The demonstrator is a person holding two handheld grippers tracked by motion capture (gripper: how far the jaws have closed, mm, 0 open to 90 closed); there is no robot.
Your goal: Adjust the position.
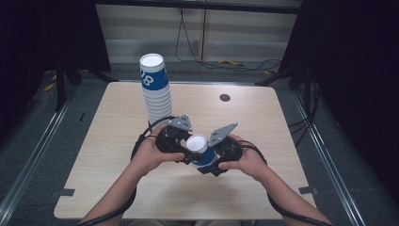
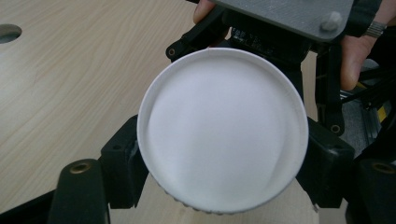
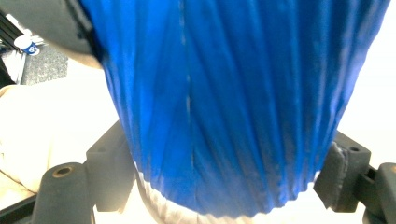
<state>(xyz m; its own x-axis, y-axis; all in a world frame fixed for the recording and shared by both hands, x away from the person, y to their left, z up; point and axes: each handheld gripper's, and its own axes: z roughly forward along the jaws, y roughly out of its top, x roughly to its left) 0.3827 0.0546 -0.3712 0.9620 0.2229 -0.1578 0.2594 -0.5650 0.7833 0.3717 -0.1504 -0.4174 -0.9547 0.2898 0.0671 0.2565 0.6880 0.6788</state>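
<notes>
Black left hand-held gripper [image 1: 184, 151], black right hand-held gripper [image 1: 210, 164], grey three-cornered top plates, black trailing cables

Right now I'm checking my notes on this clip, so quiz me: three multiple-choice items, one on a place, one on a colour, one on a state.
1. Where is the cup stack?
A. far left of the table
B. near right corner
C. on the floor

2. What colour is the held cup outside?
A. red
B. blue
C. green

3. How is the held cup gripped?
A. left gripper alone
B. by neither
C. by both, right gripper too

Answers: 1 A, the high view shows it there; 2 B, blue wall with white rim; 3 C, each gripper view shows jaws on both sides.
</notes>
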